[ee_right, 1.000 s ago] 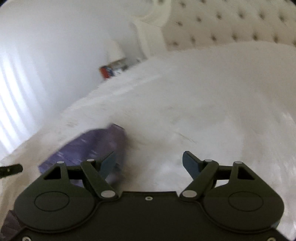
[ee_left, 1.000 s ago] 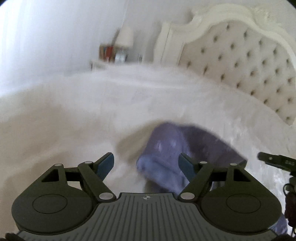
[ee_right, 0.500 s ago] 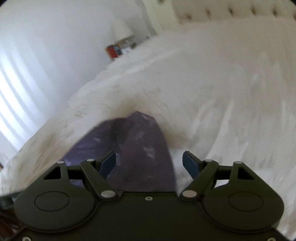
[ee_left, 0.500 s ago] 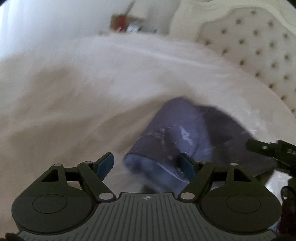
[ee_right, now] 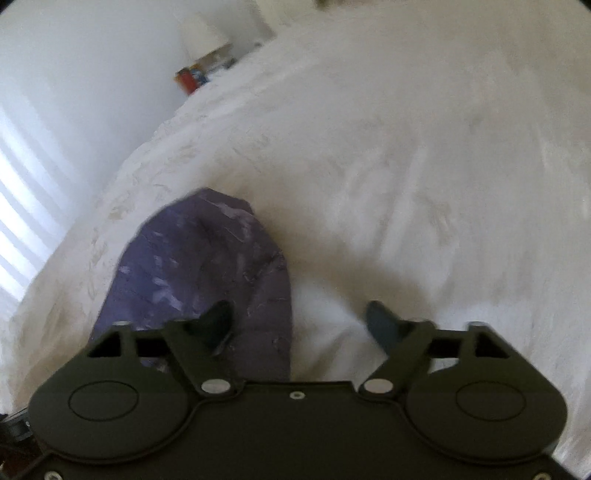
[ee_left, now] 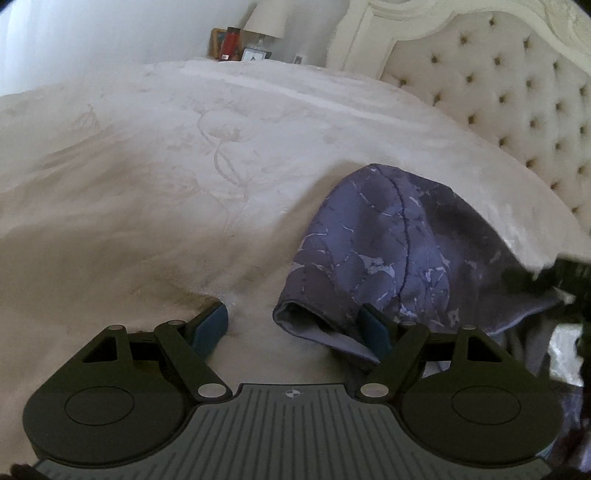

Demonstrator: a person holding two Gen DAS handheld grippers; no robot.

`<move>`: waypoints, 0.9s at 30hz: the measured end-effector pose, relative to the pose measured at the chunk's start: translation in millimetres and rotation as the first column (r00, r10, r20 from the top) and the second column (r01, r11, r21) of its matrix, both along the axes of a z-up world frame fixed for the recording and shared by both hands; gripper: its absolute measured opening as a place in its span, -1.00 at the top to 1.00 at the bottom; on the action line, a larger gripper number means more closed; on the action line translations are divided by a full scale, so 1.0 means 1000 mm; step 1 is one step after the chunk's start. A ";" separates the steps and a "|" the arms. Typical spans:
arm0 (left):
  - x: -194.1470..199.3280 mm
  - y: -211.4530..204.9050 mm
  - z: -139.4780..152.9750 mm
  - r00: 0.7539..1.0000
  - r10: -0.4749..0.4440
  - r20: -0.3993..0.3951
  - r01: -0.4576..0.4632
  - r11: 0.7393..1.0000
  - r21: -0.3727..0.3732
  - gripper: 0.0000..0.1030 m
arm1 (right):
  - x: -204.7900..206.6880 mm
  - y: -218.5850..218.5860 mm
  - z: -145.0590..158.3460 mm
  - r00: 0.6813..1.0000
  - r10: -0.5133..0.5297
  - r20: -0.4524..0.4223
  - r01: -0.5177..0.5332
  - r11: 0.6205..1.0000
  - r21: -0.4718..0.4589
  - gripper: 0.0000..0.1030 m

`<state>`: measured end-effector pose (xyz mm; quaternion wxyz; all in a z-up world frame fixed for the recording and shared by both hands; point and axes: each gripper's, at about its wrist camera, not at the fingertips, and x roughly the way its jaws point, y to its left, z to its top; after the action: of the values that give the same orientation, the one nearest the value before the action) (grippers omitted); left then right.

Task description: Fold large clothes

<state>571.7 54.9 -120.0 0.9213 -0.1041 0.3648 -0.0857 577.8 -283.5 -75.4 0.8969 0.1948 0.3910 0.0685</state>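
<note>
Purple garment: lies bunched on the white bedspread. Left gripper open, empty, at the cuff. Right gripper, jaws just opening, empty, astride the garment's edge. Seat each pad fully over one fabric edge before closing.

The purple garment runs under the left gripper's body at the lower right of the left wrist view, so its near end is hidden; its lower right part blurs into dark shapes at the frame's right edge (too smeared to name). In the right wrist view the whole picture is soft, and the garment's lower end disappears behind the right gripper. The small items beside the lamp are too small to identify, and the headboard is cut off at the right.
</note>
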 end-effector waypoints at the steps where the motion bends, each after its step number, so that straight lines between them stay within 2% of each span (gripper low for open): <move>1: 0.000 0.000 0.000 1.000 0.000 0.001 0.000 1.000 0.001 -0.50 | 0.002 0.004 0.007 1.000 0.015 0.013 -0.015 1.000 -0.024 -0.66; 4: -0.001 0.000 -0.001 1.000 0.001 0.008 -0.001 1.000 -0.008 -0.50 | 0.016 0.015 0.025 0.999 0.044 0.030 -0.041 0.996 -0.084 -0.69; 6: -0.001 0.000 -0.001 1.000 0.002 0.012 -0.002 1.000 -0.008 -0.50 | 0.026 0.019 0.031 0.999 0.043 0.029 -0.040 0.996 -0.084 -0.75; 9: -0.001 -0.002 -0.001 1.000 0.000 0.013 0.000 1.000 0.001 -0.50 | 0.039 0.025 0.025 0.999 0.037 -0.009 -0.037 0.996 -0.087 -0.75; 10: -0.002 -0.004 0.001 1.000 0.001 0.010 -0.001 1.000 0.006 -0.50 | 0.042 0.028 0.020 0.999 0.035 -0.020 -0.037 0.995 -0.097 -0.67; 11: -0.003 -0.005 0.003 1.000 0.004 0.006 -0.004 1.000 0.013 -0.50 | 0.044 0.031 0.016 0.999 0.037 -0.034 -0.040 0.993 -0.109 -0.23; 12: -0.004 -0.005 0.006 1.000 0.004 0.000 -0.004 1.000 0.020 -0.50 | 0.045 0.034 0.011 0.998 0.040 -0.050 -0.046 0.990 -0.130 0.07; 13: -0.006 -0.006 0.010 1.000 -0.001 -0.003 0.001 1.000 0.025 -0.49 | 0.043 0.037 0.010 0.997 0.046 -0.055 -0.053 0.988 -0.145 0.66; 14: -0.008 -0.005 0.016 1.000 -0.010 -0.003 0.010 1.000 0.025 -0.49 | 0.038 0.040 0.013 0.998 0.055 -0.027 -0.059 0.987 -0.152 0.74; 16: -0.020 -0.002 0.028 0.999 -0.030 0.018 0.029 0.999 0.032 -0.49 | 0.021 0.047 0.028 0.993 0.087 0.083 -0.070 0.978 -0.196 0.80; 19: -0.041 0.005 0.044 0.998 -0.050 0.037 0.047 0.997 0.069 -0.49 | -0.013 0.054 0.054 0.963 0.158 0.217 -0.105 0.965 -0.239 0.83; 22: -0.064 0.016 0.054 0.998 -0.067 0.021 0.066 0.997 0.047 -0.49 | -0.059 0.061 0.078 0.908 0.252 0.334 -0.154 0.944 -0.291 0.83; 27: -0.108 0.037 0.074 0.992 -0.128 0.002 0.128 0.991 -0.036 -0.50 | -0.144 0.077 0.104 0.780 0.423 0.461 -0.234 0.881 -0.412 0.84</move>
<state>463.8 92.3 -45.6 0.9118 -0.0970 0.3693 -0.1509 433.6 -206.7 28.2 0.9629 -0.0586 0.1575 0.2110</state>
